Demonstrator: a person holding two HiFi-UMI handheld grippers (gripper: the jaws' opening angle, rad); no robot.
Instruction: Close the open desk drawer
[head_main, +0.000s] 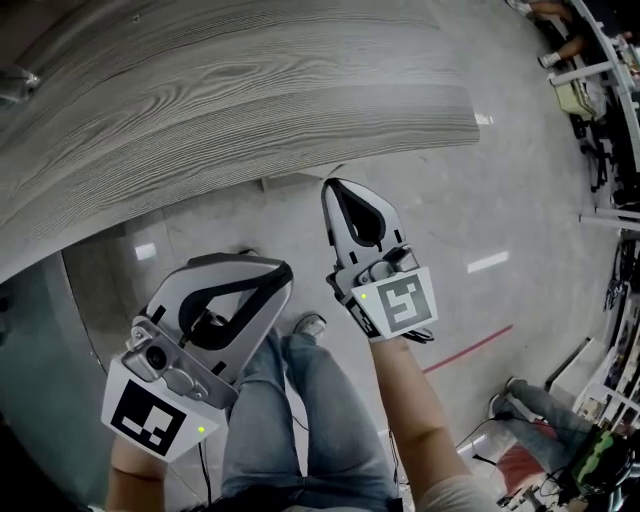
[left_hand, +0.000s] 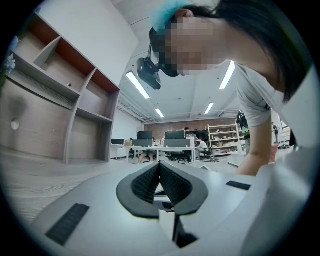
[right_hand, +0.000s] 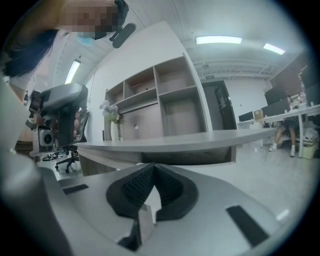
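A desk with a grey wood-grain top (head_main: 230, 90) fills the upper head view; no open drawer shows in any view. My left gripper (head_main: 285, 272) hovers over the floor just below the desk's front edge, jaws together and empty. My right gripper (head_main: 334, 186) is to its right, tips pointing at the desk edge, also shut with nothing held. In the left gripper view the left gripper (left_hand: 160, 163) has its ribbed pads meeting at the tip. The right gripper (right_hand: 154, 166) likewise shows its pads touching, with the desk (right_hand: 200, 138) straight ahead at about its height.
The person's legs in jeans (head_main: 300, 420) and a shoe (head_main: 312, 324) are below the grippers. A wall shelf unit (right_hand: 160, 100) and a vase of flowers (right_hand: 111, 120) stand behind the desk. An office chair (right_hand: 62, 120) is at left. Red floor tape (head_main: 470, 348) and cluttered gear lie right.
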